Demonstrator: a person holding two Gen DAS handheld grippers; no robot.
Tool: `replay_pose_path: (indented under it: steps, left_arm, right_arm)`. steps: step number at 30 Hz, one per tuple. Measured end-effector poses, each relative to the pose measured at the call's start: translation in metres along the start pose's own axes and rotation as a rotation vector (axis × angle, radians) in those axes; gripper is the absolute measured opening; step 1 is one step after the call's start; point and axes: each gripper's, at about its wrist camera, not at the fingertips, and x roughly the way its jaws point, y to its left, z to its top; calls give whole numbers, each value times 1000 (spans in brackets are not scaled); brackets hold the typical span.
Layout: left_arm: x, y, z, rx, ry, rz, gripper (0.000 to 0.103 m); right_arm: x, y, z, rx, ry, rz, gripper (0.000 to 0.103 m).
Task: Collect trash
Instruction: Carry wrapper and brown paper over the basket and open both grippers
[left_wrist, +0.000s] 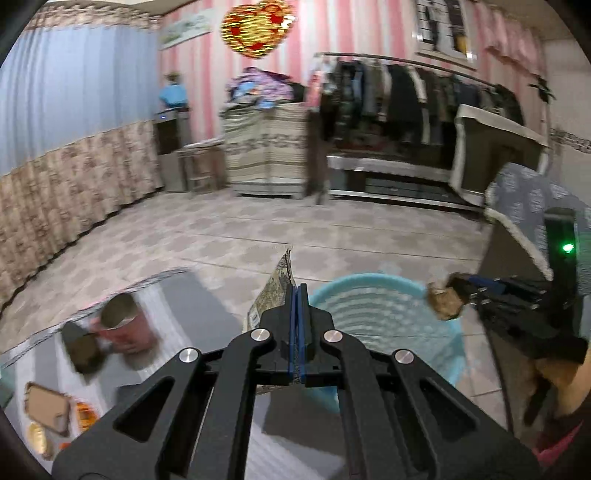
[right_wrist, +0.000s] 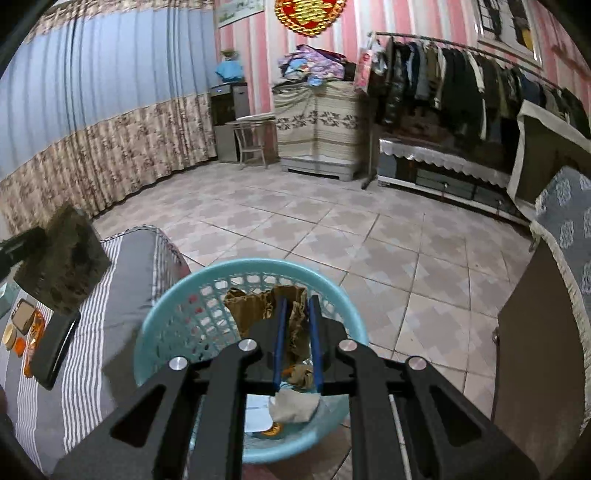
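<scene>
Tiled bedroom floor: right gripper (right_wrist: 295, 306) clamps crumpled brown paper (right_wrist: 255, 306) directly above the teal basket (right_wrist: 162, 314); left gripper (left_wrist: 297, 295), fully closed, pinches a flat wrapper (left_wrist: 275, 291).

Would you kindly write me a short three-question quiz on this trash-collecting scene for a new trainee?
1. True or false: both tools are holding a piece of trash.
2. What container sits on the floor below the right tool?
3. Which tool grips the flat patterned wrapper: A) left, B) right?

Key:
1. True. The left tool pinches the wrapper; the right one clamps crumpled brown paper.
2. The light blue plastic basket, already holding some scraps.
3. A.
</scene>
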Motion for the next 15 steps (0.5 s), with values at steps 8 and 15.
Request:
replay_pose_path:
  steps: [8,15]
  left_arm:
    - [25,-41,3,5,21,-99,0]
    - [63,-35,-5,-33,95,-125,2]
  right_arm:
    - [14,-20,-6,19,17,-2,12]
    - [25,-27,-13,50,38,15,12]
